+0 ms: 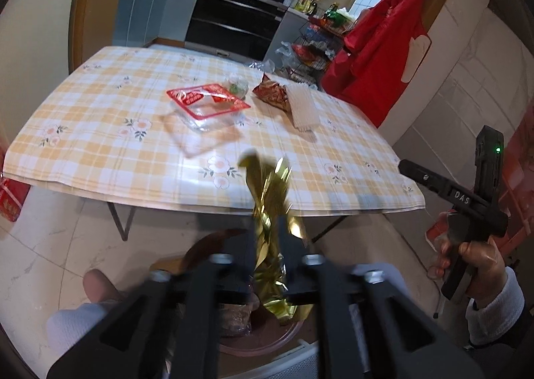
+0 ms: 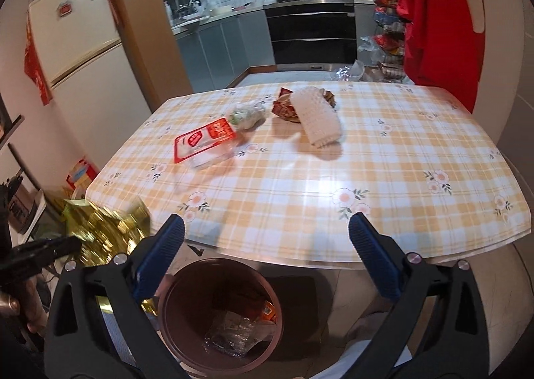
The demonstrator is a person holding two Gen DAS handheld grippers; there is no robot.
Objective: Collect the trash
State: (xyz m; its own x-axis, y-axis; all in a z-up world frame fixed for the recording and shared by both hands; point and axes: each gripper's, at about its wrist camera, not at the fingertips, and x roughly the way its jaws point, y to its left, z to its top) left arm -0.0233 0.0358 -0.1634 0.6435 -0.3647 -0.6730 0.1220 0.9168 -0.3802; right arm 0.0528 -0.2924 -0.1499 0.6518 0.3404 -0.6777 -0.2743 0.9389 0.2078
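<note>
- The step in hand looks like the drop: the left gripper point(image 1: 268, 238) has a crumpled gold foil wrapper point(image 1: 272, 208) standing up between its jaws, above the brown bin point(image 2: 220, 315) on the floor by the near table edge
- The left jaws are parted part way; the foil is still between them, but blur hides whether the pads point(image 1: 292, 242) still press on it, so I cannot tell if it is gripped or already slipping free
- The right gripper point(image 2: 267, 245) is wide open and empty, its blue pads point(image 2: 370, 255) well apart, hovering over the bin and the table edge
- The bin already holds a clear plastic wrapper point(image 2: 233, 332) and an orange scrap
- Still on the checked tablecloth point(image 2: 383, 178): a clear tray with a red label point(image 2: 203, 145), a small clear bag with something green point(image 2: 245, 113), a red snack bag point(image 2: 283, 107) and a white folded cloth point(image 2: 320, 122) lying partly over the snack bag
- So the task seems partly done, with several pieces left
- Next, the foil needs to fall straight into the bin rather than beside it; light foil may cling to a pad
- The free right gripper would then reach forward for the tray or the bags, which sit near the far half of the table
</note>
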